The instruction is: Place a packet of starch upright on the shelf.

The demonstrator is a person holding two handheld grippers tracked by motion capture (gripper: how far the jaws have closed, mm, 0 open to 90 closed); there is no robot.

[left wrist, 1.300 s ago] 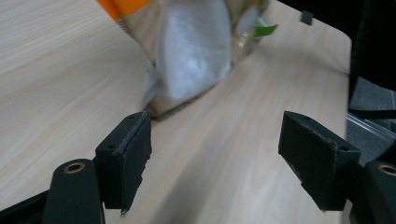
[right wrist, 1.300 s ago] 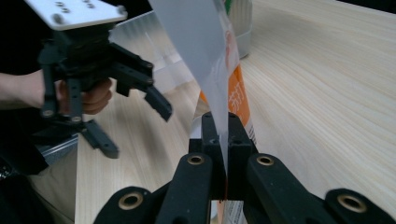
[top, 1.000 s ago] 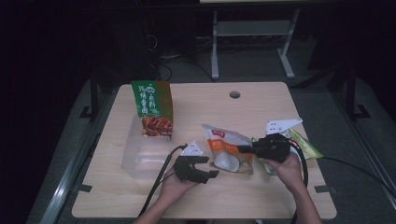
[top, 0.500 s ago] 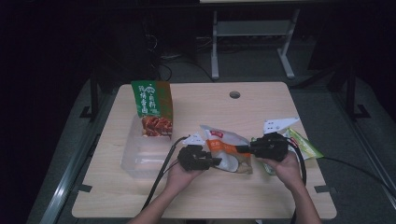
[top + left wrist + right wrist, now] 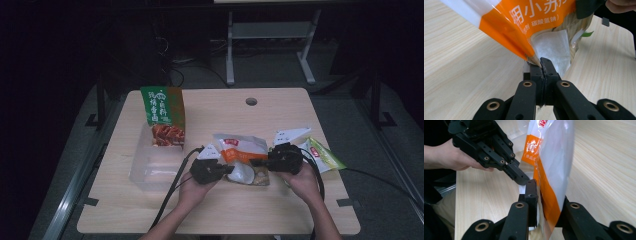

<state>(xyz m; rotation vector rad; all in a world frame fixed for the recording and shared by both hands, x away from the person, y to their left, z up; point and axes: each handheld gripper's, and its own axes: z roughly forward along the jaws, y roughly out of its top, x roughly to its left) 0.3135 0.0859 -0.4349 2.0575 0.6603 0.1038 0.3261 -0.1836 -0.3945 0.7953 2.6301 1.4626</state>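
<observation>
A: What is the person doing with that orange bag (image 5: 243, 159)?

B: Holding it from both sides. It is in the middle of the surface (image 5: 280, 115), lifted at its ends.

A: Are the left tongs (image 5: 540, 65) pinching it?

B: Yes. They have just closed, and now they squeeze one thin corner of the bag flat.

A: And the right tongs (image 5: 549, 195)?

B: The bag's other edge sits between them. They have just opened a little, but I think they are pressing on it, maybe so the left side can take over.

A: Why two grips?

B: The bag is floppy. I guess two grips keep it from sagging before it goes to the clear box (image 5: 155, 167) by the green bag (image 5: 163, 112).
</observation>
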